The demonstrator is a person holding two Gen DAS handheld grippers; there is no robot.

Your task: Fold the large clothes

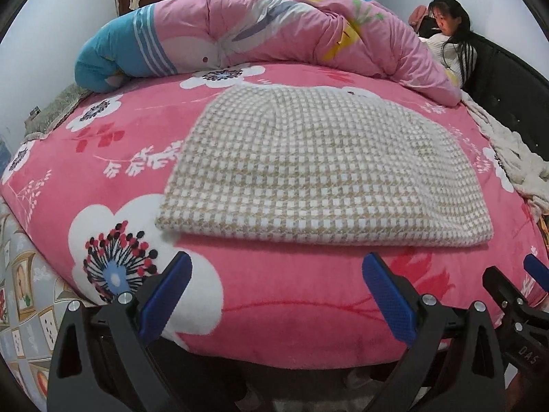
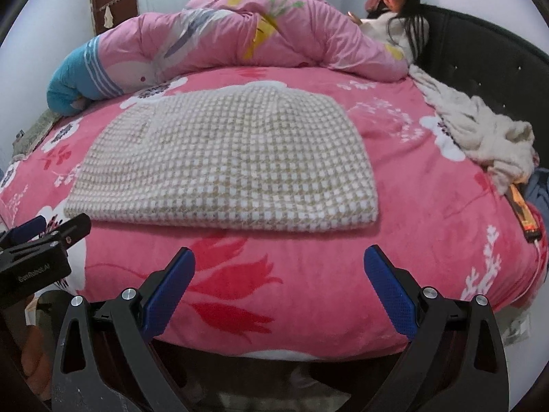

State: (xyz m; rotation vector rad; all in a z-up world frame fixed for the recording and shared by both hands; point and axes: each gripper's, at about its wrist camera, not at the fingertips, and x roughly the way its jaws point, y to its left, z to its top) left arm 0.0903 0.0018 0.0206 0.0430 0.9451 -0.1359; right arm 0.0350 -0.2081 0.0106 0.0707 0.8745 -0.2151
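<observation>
Garment, houndstooth-checked in beige and white, folded into a flat rectangle on pink floral bedspread, filling the centre of the left wrist view. Folded near edge just beyond the tips of left gripper at 6 o'clock, not touching. Jaws spread wide, blue pads empty, nothing between them. Part of right gripper poking in at 4 o'clock, black frame with a blue pad tip. Rumpled pink quilt heaped across 12 o'clock, blue striped end at 10 o'clock. Person seated at 2 o'clock against black headboard. Cream fleece blanket bunched at 3 o'clock.

From the right wrist view: same folded garment slightly left of centre on the bedspread. Right gripper at 6 o'clock, fingers wide apart and holding nothing, short of the cloth's near edge. Left gripper at 9 o'clock, only partly in frame. Quilt at 12 o'clock, person at 1 o'clock, fleece blanket at 3 o'clock.
</observation>
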